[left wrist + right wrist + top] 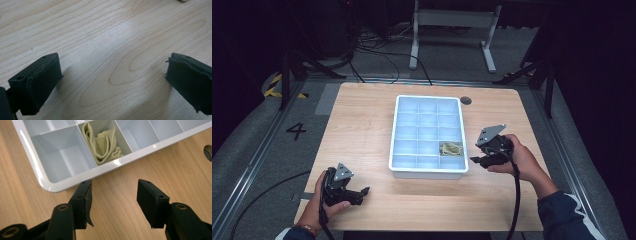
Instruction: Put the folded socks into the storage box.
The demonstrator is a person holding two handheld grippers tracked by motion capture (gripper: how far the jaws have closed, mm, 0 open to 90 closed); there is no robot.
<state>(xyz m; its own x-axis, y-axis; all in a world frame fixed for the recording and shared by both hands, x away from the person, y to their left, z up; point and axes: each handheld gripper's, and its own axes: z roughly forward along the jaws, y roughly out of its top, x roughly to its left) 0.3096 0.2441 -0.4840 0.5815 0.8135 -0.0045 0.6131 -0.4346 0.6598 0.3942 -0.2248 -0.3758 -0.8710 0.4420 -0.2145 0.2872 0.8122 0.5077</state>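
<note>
Currently catalogued: one white compartment tray [428, 171] at mid-table, holding a crumpled pale yellow-green cloth [451, 148] in a right-column compartment, one row back from the tray's near edge. Right gripper [476, 160], held in the person's right hand just beside the tray's right wall, sits at about 3 o'clock from the cloth; in its own view the cloth [105, 143] lies at 12 o'clock beyond the jaws, apart from them, with the tray rim [75, 178] between. Its jaws stand parted, nothing between them but bare wooden table [115, 202]. Left gripper [362, 192], near the table's front-left edge, lies at roughly 8 o'clock from the cloth, well apart; jaws wide apart and empty over the tabletop.
</note>
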